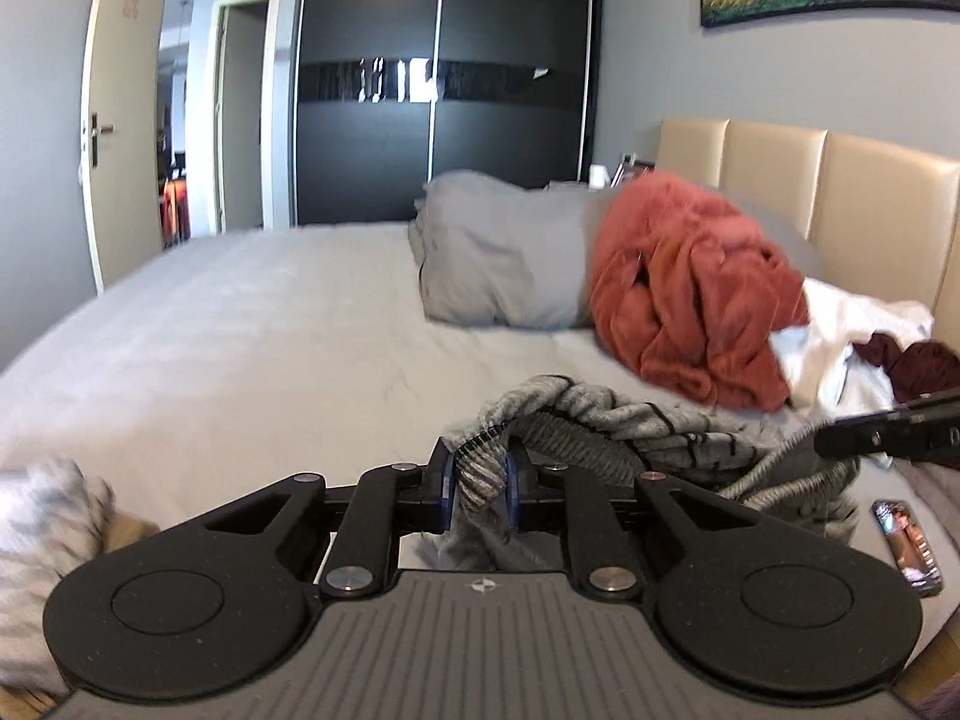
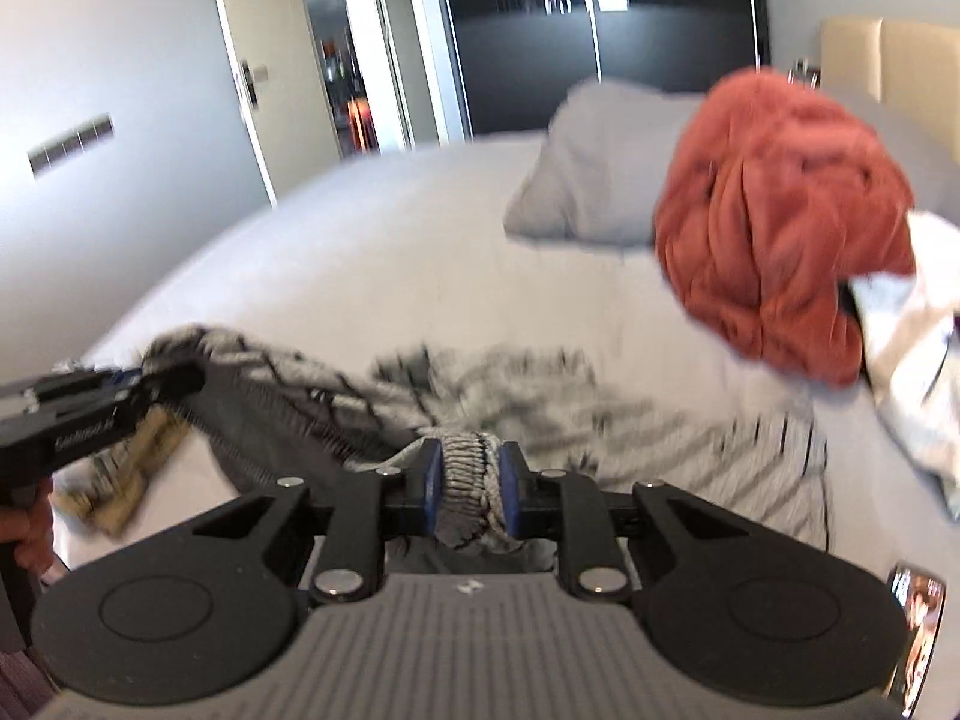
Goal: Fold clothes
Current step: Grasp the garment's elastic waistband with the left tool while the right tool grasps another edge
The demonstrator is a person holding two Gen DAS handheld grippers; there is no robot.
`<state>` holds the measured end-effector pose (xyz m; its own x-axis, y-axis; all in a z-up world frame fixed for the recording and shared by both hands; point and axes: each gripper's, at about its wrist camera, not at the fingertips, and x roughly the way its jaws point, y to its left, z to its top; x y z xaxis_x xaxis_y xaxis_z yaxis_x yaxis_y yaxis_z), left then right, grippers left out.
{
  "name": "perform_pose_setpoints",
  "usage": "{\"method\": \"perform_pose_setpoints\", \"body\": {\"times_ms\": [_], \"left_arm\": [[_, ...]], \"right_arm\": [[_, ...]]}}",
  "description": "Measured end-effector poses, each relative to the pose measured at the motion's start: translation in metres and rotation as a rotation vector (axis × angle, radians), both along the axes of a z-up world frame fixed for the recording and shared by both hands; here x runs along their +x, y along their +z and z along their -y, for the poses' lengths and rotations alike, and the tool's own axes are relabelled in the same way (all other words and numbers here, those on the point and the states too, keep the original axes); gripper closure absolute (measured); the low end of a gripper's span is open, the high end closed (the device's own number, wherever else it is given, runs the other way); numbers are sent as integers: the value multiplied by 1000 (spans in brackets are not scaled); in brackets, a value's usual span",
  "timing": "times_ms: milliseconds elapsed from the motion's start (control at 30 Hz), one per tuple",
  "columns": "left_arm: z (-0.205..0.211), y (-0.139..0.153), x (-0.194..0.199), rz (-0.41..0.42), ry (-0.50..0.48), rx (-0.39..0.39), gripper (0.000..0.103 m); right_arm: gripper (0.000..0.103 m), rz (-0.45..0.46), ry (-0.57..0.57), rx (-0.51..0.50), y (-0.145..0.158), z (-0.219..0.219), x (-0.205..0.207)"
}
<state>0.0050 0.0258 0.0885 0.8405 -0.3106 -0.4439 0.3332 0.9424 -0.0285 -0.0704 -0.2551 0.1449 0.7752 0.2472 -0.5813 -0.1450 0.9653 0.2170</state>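
Observation:
A grey knit sweater with black stripes (image 1: 624, 420) lies bunched on the near part of the bed (image 1: 240, 330). My left gripper (image 1: 478, 474) is shut on its ribbed hem. My right gripper (image 2: 470, 489) is shut on another part of the same ribbed hem, and the sweater (image 2: 540, 396) spreads out beyond it. The right gripper shows at the right edge of the left wrist view (image 1: 888, 435). The left gripper shows at the left edge of the right wrist view (image 2: 156, 387). The hem stretches between the two grippers.
A rust-red fleece garment (image 1: 690, 294) is heaped by a grey pillow (image 1: 504, 252), with white and maroon clothes (image 1: 858, 348) to its right. A phone (image 1: 906, 546) lies near the bed's right edge. A light patterned garment (image 1: 42, 540) lies at the near left. A beige headboard (image 1: 780, 174) stands behind.

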Motion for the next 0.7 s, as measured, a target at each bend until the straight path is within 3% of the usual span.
{"method": "perform_pose_setpoints", "body": {"times_ms": [200, 333, 500, 600, 700], "left_arm": [[-20, 74, 6, 79, -43, 98, 89], [-19, 101, 23, 81, -103, 133, 89], [6, 90, 63, 62, -177, 191, 88], [20, 69, 83, 17, -237, 215, 87], [39, 42, 98, -55, -290, 252, 87]], "right_arm": [[84, 140, 33, 21, 68, 5, 1], [85, 208, 44, -17, 101, 7, 9], [85, 207, -2, -60, 103, 14, 39], [86, 158, -58, -32, 82, 33, 65], [86, 55, -99, 13, 49, 54, 89]]}}
